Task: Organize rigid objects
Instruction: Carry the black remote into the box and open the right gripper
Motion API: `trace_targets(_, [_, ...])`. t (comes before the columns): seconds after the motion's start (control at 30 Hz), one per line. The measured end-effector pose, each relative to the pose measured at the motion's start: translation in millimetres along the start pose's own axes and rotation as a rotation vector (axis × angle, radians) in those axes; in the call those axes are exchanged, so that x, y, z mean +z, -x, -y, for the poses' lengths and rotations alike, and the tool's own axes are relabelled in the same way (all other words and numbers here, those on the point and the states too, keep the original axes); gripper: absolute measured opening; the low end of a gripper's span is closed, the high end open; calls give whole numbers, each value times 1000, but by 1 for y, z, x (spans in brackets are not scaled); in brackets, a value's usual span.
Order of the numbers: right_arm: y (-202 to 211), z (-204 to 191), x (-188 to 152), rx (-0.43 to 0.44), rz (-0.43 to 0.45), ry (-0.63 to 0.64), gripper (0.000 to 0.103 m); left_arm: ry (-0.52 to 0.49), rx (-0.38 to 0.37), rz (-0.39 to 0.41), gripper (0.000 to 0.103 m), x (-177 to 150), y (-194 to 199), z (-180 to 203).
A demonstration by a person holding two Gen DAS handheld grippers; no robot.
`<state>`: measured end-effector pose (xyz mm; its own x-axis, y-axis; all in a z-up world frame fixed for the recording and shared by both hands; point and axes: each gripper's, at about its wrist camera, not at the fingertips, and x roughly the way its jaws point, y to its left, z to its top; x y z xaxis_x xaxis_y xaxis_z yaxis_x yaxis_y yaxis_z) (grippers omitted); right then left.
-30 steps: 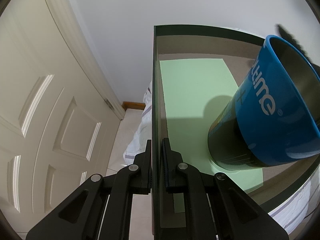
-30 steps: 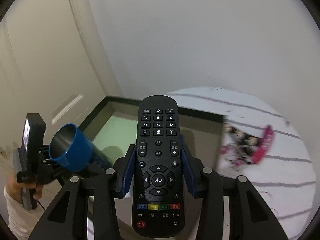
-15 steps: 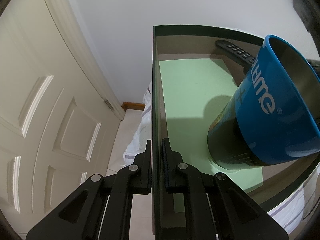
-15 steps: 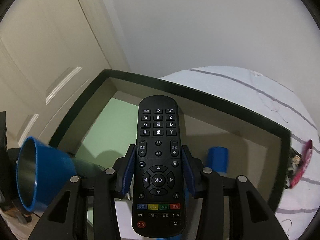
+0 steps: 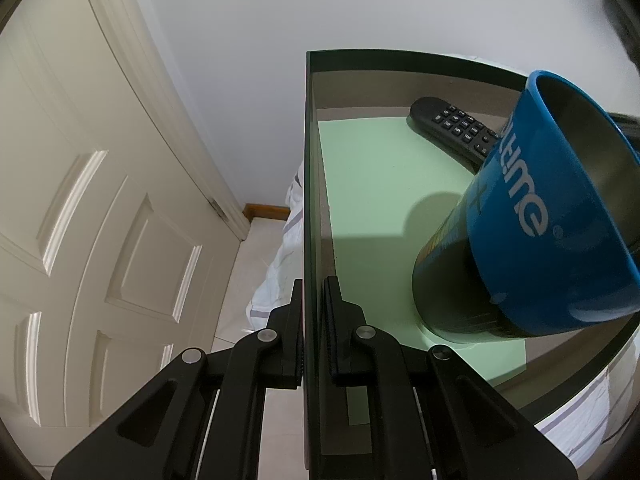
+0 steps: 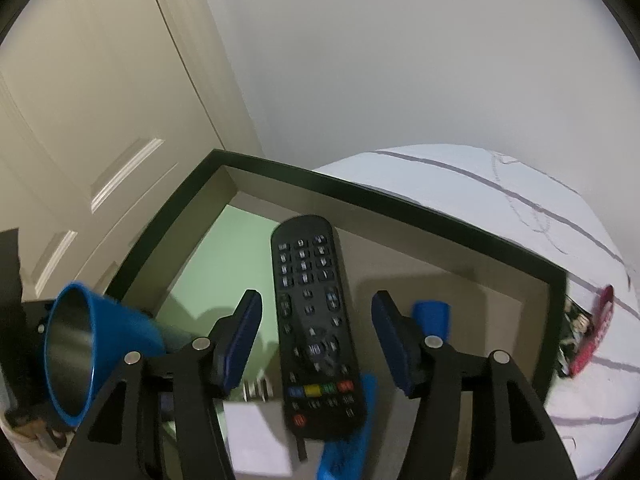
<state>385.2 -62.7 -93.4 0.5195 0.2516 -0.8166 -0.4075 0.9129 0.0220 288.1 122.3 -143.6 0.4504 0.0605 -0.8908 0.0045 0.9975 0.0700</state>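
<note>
While my right gripper (image 6: 316, 340) is opening, I am seeing the remote (image 6: 314, 320) lying free between its spread pads, long axis running straight ahead into the box (image 6: 420, 210), as my left gripper (image 5: 314, 332) is clamping the box's side wall.

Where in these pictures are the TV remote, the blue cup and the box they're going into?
remote (image 6: 310, 320), right wrist view, middle of its button face.
blue cup (image 5: 540, 240), left wrist view, outer wall by the white lettering.
box (image 6: 400, 200), right wrist view, dark far rim.
</note>
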Motion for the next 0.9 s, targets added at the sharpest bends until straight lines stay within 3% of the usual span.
trace_targets(0.1, [14, 5, -9, -5, 22, -8, 59, 0, -1, -2, 6, 0, 0, 0])
trace_targets(0.3, [46, 19, -26, -115, 60, -14, 63, 1, -4, -1, 6, 1, 1, 1])
trace_targets(0.47, [99, 48, -50, -153, 179, -84, 64, 2, -3, 0, 6, -1, 2, -1])
trace_targets(0.53, [121, 64, -62, -176, 234, -143, 70, 1, -2, 0, 6, -1, 2, -1])
trace_targets(0.57, [129, 72, -66, -188, 246, -159, 79, 2, -3, 0, 6, -1, 2, -2])
trace_targets(0.63, [143, 90, -78, -227, 277, -212, 80, 1, -1, 0, 6, -1, 2, -2])
trace_targets(0.77, [157, 127, -100, -268, 279, -316, 80, 2, -2, 1, 6, -2, 2, -2])
trace_targets(0.9, [143, 152, -110, -277, 250, -376, 80, 3, 0, -1, 6, -1, 3, -3])
